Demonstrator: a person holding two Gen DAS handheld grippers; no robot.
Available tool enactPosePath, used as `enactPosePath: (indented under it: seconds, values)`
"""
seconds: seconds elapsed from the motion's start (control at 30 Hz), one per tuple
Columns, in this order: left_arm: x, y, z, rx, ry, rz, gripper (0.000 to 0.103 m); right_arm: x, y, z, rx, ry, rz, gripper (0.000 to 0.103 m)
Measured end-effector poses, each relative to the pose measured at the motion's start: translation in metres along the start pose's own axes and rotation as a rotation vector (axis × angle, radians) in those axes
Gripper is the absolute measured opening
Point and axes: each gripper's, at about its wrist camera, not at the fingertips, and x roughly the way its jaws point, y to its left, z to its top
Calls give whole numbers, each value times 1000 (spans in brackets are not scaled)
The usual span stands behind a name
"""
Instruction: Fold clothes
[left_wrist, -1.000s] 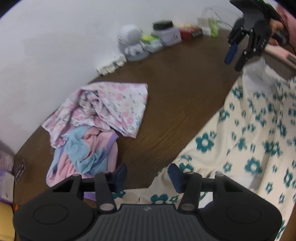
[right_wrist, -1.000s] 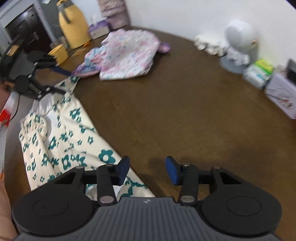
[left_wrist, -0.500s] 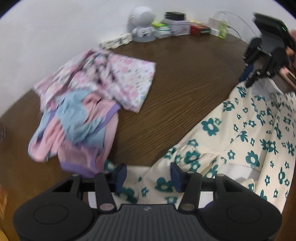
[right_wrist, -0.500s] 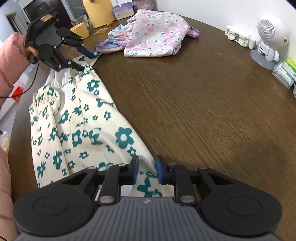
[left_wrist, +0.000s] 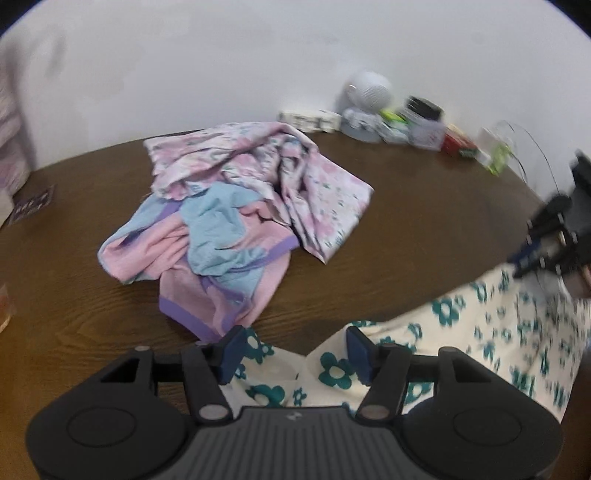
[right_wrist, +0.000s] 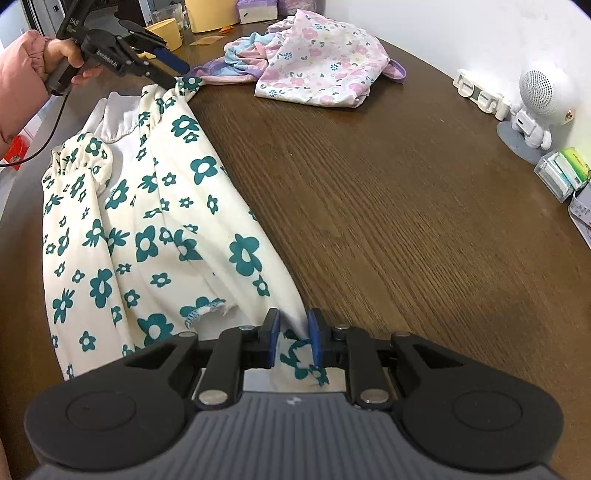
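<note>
A cream garment with teal flowers (right_wrist: 147, 221) lies stretched along the near side of the brown wooden table (right_wrist: 406, 203). My right gripper (right_wrist: 293, 332) is shut on one end of it, with cloth pinched between the blue pads. At the garment's other end (left_wrist: 480, 325), my left gripper (left_wrist: 295, 350) has its jaws opening; the gathered hem lies between the fingers and the pads do not press on it. From the right wrist view the left gripper (right_wrist: 173, 72) sits at that far corner, held by a hand in a pink sleeve (right_wrist: 22, 74). The right gripper (left_wrist: 524, 258) shows blurred at the edge.
A heap of pink floral and pink-and-blue clothes (left_wrist: 240, 206) lies mid-table, also seen from the right wrist as a heap (right_wrist: 317, 62). A white robot-shaped speaker (right_wrist: 535, 107), small boxes (right_wrist: 561, 173) and a white clip strip (right_wrist: 480, 96) line the wall. A yellow cup (right_wrist: 164, 31) stands beyond the left gripper.
The right gripper's jaws closed onto the garment's end. The left gripper rolled and slid sideways along the hem, and its jaws stand a little wider.
</note>
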Motion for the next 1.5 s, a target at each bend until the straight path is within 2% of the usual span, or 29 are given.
enactPosePath:
  seconds: [0.1, 0.23, 0.33, 0.37, 0.43, 0.47, 0.63, 0.83, 0.97, 1.07, 1.17, 1.23, 1.3, 1.33, 1.37, 1.4, 1.5]
  values:
    - [-11, 13, 3, -124, -59, 29, 57, 0, 2, 0, -1, -3, -7, 17]
    - [0, 18, 5, -134, 38, 155, 54, 0, 2, 0, -2, -3, -9, 17]
    - [17, 12, 4, -114, 104, 173, 51, 0, 3, 1, -2, -5, -12, 17]
    - [21, 9, 4, -108, 118, 185, 47, 0, 3, 1, -2, -6, -13, 17]
    - [29, 2, 5, -98, 141, 218, 25, 0, 4, 1, -2, -8, -15, 17]
    - [32, -1, 5, -95, 146, 251, 7, 0, 5, 1, -2, -9, -16, 17]
    - [18, -3, -8, -155, 106, 343, 3, 0, 5, -1, -9, -20, -17, 17]
    - [-20, 7, -45, -325, 61, 311, 3, -1, 6, -1, -24, -25, -20, 17]
    - [-37, 16, -51, -382, -2, 424, 0, -1, 8, -1, -30, -24, -25, 17]
    - [-42, 25, -49, -424, -42, 441, 0, -1, 9, -1, -29, -24, -30, 17]
    - [-48, 22, -44, -424, -86, 371, 2, -1, 10, -1, -27, -24, -34, 17]
    - [-50, 14, -39, -385, -111, 310, 12, -2, 9, -1, -23, -25, -31, 17]
    - [-49, -1, -32, -300, -113, 255, 31, -2, 8, -1, -20, -25, -30, 17]
    - [-46, -9, -28, -244, -105, 228, 37, -2, 8, -1, -20, -25, -29, 17]
    - [-41, -18, -24, -190, -93, 211, 49, -2, 8, -1, -19, -25, -29, 17]
    - [-37, -26, -20, -138, -81, 199, 57, -2, 8, -1, -18, -25, -28, 18]
    - [-20, -45, -8, 13, -41, 163, 63, -3, 5, 0, 3, -24, -11, 18]
